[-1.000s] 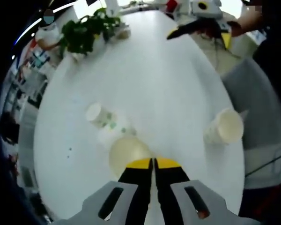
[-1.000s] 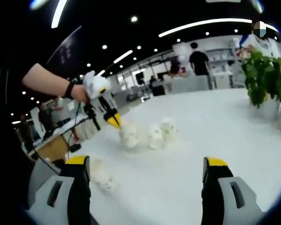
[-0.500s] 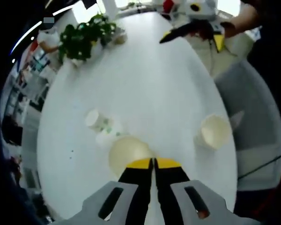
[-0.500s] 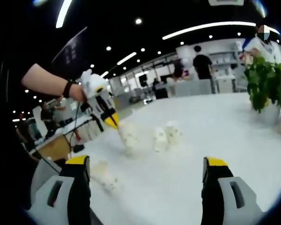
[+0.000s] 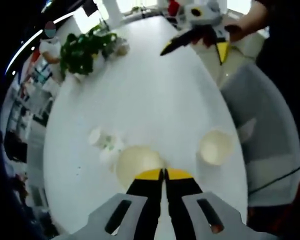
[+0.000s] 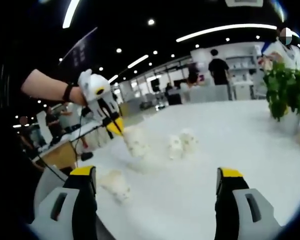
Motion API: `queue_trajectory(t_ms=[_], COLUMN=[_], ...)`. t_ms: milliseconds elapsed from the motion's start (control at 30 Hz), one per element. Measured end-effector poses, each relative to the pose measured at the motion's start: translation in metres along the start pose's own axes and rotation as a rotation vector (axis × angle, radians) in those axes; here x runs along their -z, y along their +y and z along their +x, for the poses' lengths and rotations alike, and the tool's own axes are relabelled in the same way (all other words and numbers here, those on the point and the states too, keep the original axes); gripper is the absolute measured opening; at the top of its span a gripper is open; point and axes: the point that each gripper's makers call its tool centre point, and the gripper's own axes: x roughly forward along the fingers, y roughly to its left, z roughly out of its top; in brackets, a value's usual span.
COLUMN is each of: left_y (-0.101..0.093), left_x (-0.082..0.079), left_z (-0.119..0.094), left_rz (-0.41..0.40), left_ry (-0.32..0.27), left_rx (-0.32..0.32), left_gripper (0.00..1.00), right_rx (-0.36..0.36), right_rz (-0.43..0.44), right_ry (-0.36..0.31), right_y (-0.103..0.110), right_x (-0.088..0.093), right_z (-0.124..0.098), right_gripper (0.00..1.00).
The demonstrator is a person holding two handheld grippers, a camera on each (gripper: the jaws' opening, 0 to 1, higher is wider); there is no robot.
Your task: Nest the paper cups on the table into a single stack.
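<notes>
My left claw (image 5: 164, 174) points down at the white worktop (image 5: 155, 95), its yellow-tipped jaws pressed together on the rim of a paper cup (image 5: 136, 164) whose open mouth faces the camera. In the right gripper view I see that cup (image 6: 136, 142) hanging clear of the worktop from the left claw, gripped at its rim, with a forearm reaching in from the left and a dark band at the wrist. Just beside the held cup in the left gripper view, two nested cups (image 5: 104, 145) lie on their side on the worktop; a single cup (image 5: 216, 146) sits well apart to the right near the worktop's edge, mouth toward the camera. My right claw (image 6: 154, 182) is held low and level over the worktop with its jaws spread wide and nothing between them; from the left gripper view I see it at the far end, a hand wrapped round it. A potted plant (image 5: 81, 49) stands on the far left of the worktop
</notes>
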Motion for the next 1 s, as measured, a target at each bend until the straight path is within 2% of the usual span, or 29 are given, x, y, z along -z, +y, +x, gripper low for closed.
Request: queue_trajectory(t_ms=[167, 433, 600, 667, 733, 1000], left_y=[-0.006, -0.015, -0.021, -0.021, -0.024, -0.029], left_x=[-0.009, -0.017, -0.02, -0.019, -0.023, -0.029], left_z=[-0.008, -0.015, -0.019, -0.02, -0.023, -0.032], left_rz=[0.062, 0.072, 0.095, 0.078, 0.079, 0.08], left_ry=[0.0, -0.013, -0.008, 0.005, -0.015, -0.027], left_rx=[-0.018, -0.024, -0.019, -0.02, -0.02, -0.033], left_gripper=[0.0, 0.0, 0.0, 0.0, 0.0, 0.0], right_rx=[-0.007, -0.014, -0.018, -0.02, -0.019, -0.02], right_rz=[-0.005, 0.0, -0.001, 0.001, 0.003, -0.003], right_ry=[0.001, 0.001, 0.006, 0.006, 0.005, 0.002], right_y=[0.005, 0.011, 0.011, 0.012, 0.012, 0.013], right_x=[0.0, 0.001, 0.003, 0.003, 0.004, 0.002], right_z=[0.003, 0.006, 0.008, 0.008, 0.009, 0.008], right_gripper=[0.98, 0.98, 0.98, 0.98, 0.98, 0.98])
